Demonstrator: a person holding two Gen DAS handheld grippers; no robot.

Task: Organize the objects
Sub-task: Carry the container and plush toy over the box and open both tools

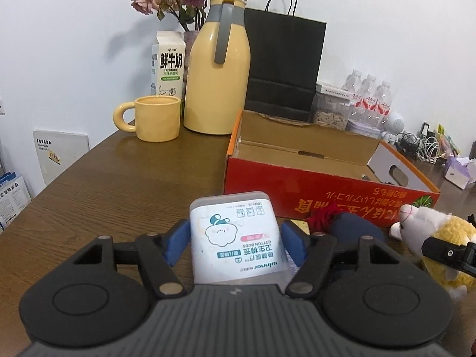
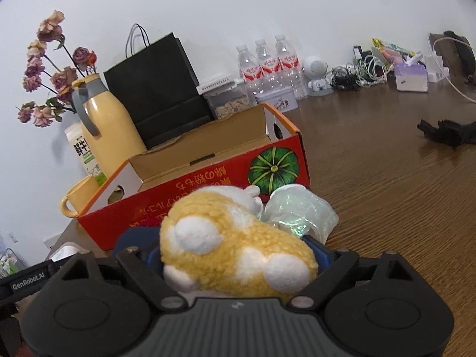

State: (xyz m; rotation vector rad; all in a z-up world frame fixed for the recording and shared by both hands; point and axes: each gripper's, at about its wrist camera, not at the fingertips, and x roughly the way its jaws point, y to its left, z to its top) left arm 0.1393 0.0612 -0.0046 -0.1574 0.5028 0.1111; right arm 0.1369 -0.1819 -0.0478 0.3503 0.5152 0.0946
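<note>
Blue pads of left gripper (image 1: 235, 245) clamped on cotton-bud box (image 1: 238, 238), right gripper (image 2: 238, 255) clamped on plush toy (image 2: 235, 247) — both before red carton (image 1: 327, 190).

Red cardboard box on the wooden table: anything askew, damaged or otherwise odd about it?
The red cardboard box stands open with no visible damage, but its yellow lettering and green pumpkin picture read upside down from both wrist views. It also sits at an angle to the wooden table edge. Nothing looks spilled.
</note>
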